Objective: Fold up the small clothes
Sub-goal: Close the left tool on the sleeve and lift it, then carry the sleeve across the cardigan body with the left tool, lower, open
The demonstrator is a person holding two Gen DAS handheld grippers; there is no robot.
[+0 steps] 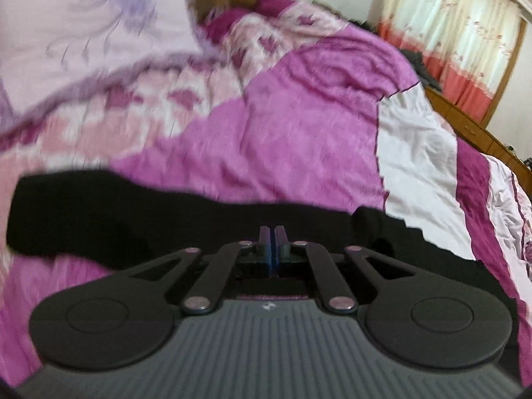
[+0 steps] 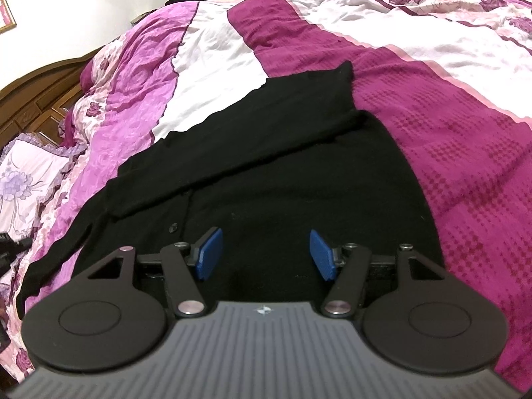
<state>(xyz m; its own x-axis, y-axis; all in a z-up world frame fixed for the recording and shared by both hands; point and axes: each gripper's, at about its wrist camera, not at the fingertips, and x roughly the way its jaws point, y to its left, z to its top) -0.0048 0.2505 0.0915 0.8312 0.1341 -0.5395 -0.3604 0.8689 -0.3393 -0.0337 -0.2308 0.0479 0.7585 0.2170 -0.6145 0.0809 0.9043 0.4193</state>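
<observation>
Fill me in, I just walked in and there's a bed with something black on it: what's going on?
A person is folding a black cardigan laid on a pink and white quilt, with a hand-held gripper in each hand. The left hand-held gripper has its pads pressed together at the garment's edge; the blurred view does not show whether cloth is between them. The right hand-held gripper hangs open over the cardigan's body, holding nothing.

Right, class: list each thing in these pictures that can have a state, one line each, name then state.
Left gripper: fingers shut; whether on cloth, cannot tell.
Right gripper: fingers open, holding nothing.
Black cardigan: spread on the bed, one sleeve folded across.
Bedspread: rumpled.
Curtain: drawn.
</observation>
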